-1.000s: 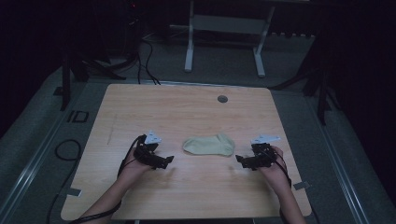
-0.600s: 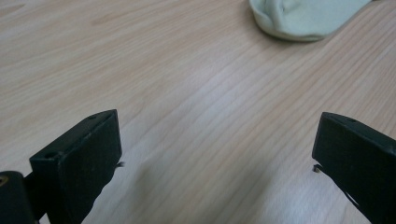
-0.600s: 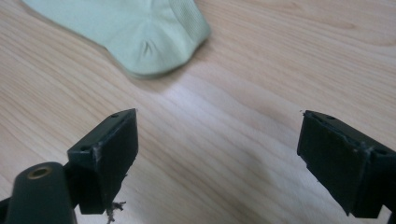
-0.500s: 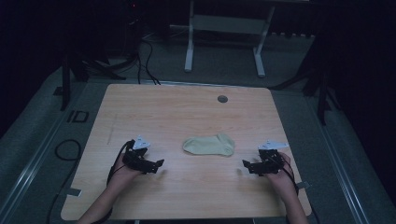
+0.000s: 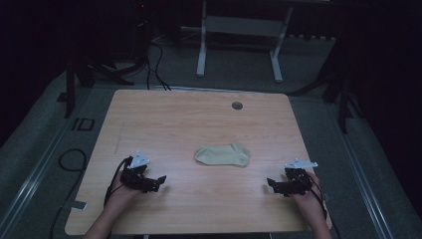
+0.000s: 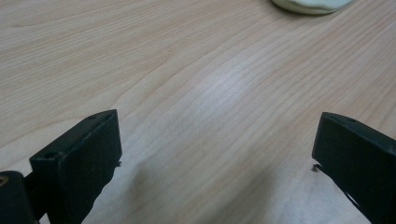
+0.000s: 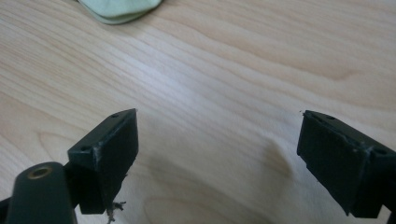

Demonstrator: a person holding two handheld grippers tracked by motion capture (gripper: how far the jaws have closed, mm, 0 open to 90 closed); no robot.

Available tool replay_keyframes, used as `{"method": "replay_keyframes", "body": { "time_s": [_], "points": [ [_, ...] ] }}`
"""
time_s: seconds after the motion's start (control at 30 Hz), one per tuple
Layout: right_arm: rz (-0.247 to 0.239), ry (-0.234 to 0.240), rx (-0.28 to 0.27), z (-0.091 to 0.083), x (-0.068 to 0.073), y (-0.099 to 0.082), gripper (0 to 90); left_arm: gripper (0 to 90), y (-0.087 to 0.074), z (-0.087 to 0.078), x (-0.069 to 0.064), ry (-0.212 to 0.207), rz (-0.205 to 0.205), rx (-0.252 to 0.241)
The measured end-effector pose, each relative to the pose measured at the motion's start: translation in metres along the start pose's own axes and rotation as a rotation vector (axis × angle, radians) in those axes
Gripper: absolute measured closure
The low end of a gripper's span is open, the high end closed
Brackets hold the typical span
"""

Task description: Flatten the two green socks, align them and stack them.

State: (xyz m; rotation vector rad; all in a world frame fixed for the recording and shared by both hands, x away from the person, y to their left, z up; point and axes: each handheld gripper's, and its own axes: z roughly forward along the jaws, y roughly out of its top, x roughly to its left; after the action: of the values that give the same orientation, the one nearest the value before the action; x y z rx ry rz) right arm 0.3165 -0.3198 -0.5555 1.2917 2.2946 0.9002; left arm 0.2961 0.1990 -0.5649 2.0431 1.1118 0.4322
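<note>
Your left tongs (image 5: 158, 180) stand wide open — in the left gripper view the two black jaws sit far apart with only bare wood between them, gripping nothing. Your right tongs (image 5: 271, 182) are spread just as wide, and they too hold nothing; the right gripper view shows plain grain between the jaws. Both pairs sit low over the worktop (image 5: 199, 124), each pointing inward toward the middle.

The sock (image 5: 222, 155) lies flat near the centre of the worktop, pale green-yellow, lengthwise across. From your left tongs it is at about 2 o'clock, well apart; from your right tongs it is at about 10 o'clock, also well apart. In the left gripper view its rim peeks in at 1 o'clock (image 6: 312, 5), in the right gripper view at 11 o'clock (image 7: 119, 10).

Your hands rest close to the near edge — the right one also near the right edge. Open wood lies all round the sock. A small round hole (image 5: 237, 105) sits toward the far edge at 12 o'clock.
</note>
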Motion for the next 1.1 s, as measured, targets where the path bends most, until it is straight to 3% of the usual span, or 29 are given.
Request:
{"method": "replay_keyframes", "body": {
  "time_s": [0.27, 0.47, 0.63, 0.77, 0.87, 1.1],
  "points": [
    [0.020, -0.035, -0.022, -0.008, -0.002, -0.014, 12.5, 1.3, -0.010, -0.015, -0.004, 0.026, -0.017, -0.033],
    [0.052, -0.080, -0.053, -0.017, -0.008, -0.025, 13.1, 1.3, -0.023, -0.024, -0.001, 0.065, -0.038, -0.030],
    [0.083, -0.114, -0.068, -0.020, -0.013, -0.031, 13.1, 1.4, -0.028, -0.033, 0.003, 0.115, -0.062, -0.069],
    [0.096, -0.151, -0.081, -0.020, -0.014, -0.033, 13.1, 1.4, -0.031, -0.035, 0.010, 0.165, -0.057, -0.048],
    [0.101, -0.176, -0.089, -0.020, -0.015, -0.034, 13.1, 1.4, -0.033, -0.035, 0.015, 0.193, -0.078, -0.061],
    [0.127, -0.204, -0.100, -0.019, -0.019, -0.035, 13.1, 1.4, -0.036, -0.033, 0.019, 0.203, -0.091, -0.059]
  ]
}}
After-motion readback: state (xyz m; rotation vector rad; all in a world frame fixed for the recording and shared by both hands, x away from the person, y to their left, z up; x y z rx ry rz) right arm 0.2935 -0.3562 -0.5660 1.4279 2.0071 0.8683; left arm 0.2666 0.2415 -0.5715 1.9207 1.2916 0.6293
